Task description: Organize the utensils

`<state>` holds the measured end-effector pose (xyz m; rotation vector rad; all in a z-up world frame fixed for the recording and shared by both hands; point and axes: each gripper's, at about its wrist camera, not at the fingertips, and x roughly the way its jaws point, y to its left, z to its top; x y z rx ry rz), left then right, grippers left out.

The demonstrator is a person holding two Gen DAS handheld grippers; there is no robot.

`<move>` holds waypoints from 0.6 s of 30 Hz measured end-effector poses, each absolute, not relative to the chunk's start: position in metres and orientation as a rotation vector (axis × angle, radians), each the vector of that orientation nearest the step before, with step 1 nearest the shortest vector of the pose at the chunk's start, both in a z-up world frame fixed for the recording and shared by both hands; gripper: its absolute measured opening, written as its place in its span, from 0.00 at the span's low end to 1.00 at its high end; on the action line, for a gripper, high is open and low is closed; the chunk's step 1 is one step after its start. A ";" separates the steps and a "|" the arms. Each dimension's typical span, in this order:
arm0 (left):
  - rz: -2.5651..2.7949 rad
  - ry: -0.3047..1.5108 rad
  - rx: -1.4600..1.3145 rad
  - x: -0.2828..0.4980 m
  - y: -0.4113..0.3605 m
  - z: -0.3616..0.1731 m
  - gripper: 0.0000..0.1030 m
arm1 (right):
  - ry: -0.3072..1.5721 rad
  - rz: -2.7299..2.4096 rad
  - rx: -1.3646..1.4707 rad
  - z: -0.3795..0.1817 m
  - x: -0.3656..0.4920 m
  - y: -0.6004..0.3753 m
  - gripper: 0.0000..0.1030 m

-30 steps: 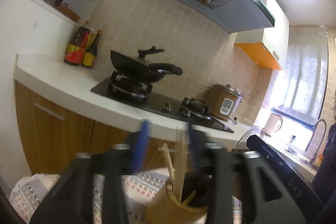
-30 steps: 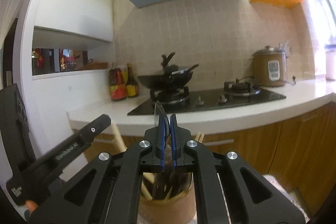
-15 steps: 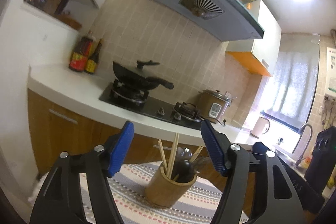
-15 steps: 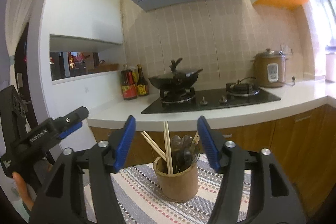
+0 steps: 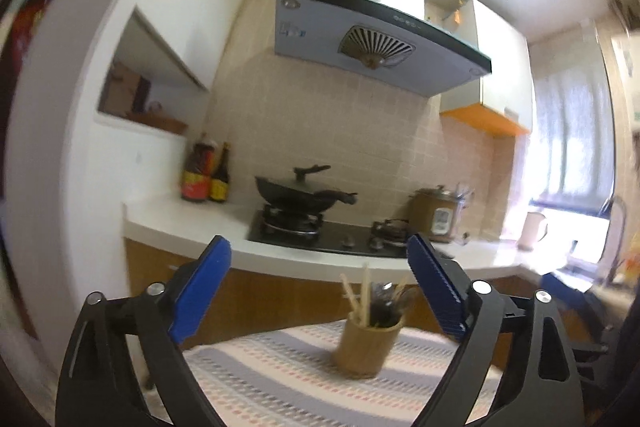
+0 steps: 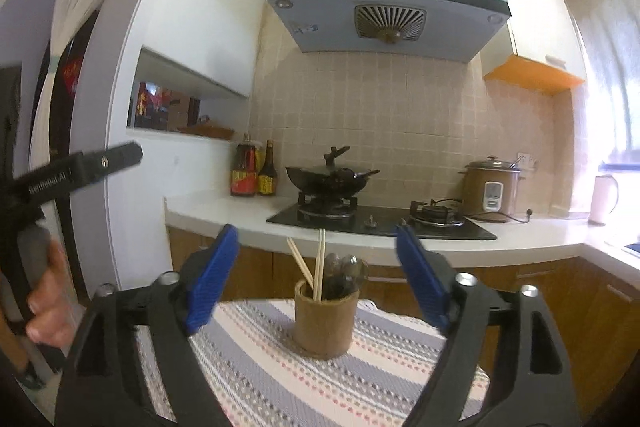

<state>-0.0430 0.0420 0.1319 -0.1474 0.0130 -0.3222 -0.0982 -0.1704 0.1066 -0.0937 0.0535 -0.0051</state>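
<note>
Both grippers [image 5: 319, 289] [image 6: 317, 277] back, newly wide.

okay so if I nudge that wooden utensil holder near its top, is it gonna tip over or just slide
The utensil holder looks squat with a flat base, so it probably slides before it tips. The chopsticks and spoons stand loose above the rim, so they would likely rattle. The woven mat may drag or bunch.

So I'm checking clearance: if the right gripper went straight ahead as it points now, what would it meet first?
Probably the wooden utensil holder on the striped cloth: it stands centred ahead of the open right gripper, with chopsticks and spoons sticking up. Depth is unclear.
</note>
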 end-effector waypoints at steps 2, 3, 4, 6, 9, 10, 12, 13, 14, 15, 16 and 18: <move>-0.283 -0.002 -0.085 -0.058 0.039 0.125 0.92 | 0.044 -0.032 -0.108 0.096 -0.112 -0.165 0.91; -0.261 -0.003 -0.068 -0.064 0.038 0.121 0.92 | 0.040 -0.043 -0.108 0.093 -0.117 -0.165 0.91; -0.244 -0.003 -0.062 -0.069 0.039 0.117 0.92 | 0.037 -0.056 -0.099 0.089 -0.122 -0.164 0.91; -0.221 0.011 -0.074 -0.075 0.041 0.111 0.92 | 0.046 -0.069 -0.061 0.081 -0.130 -0.168 0.91; -0.207 0.056 -0.082 -0.080 0.042 0.102 0.92 | 0.052 -0.085 -0.045 0.077 -0.136 -0.172 0.91; -0.206 0.073 -0.073 -0.082 0.041 0.100 0.92 | 0.056 -0.082 -0.044 0.077 -0.136 -0.173 0.91; -0.199 0.089 -0.063 -0.086 0.040 0.095 0.92 | 0.060 -0.091 -0.045 0.079 -0.138 -0.174 0.91; -0.193 0.099 -0.061 -0.088 0.039 0.093 0.92 | 0.059 -0.101 -0.045 0.080 -0.139 -0.176 0.91; -0.191 0.106 -0.066 -0.090 0.039 0.090 0.92 | 0.056 -0.112 -0.040 0.081 -0.141 -0.177 0.91; -0.186 0.114 -0.076 -0.092 0.039 0.088 0.92 | 0.057 -0.123 -0.036 0.082 -0.142 -0.178 0.91; -0.178 0.122 -0.086 -0.096 0.039 0.086 0.92 | 0.059 -0.131 -0.033 0.083 -0.143 -0.179 0.91; -0.162 0.128 -0.092 -0.101 0.039 0.085 0.92 | 0.067 -0.149 -0.030 0.087 -0.143 -0.181 0.91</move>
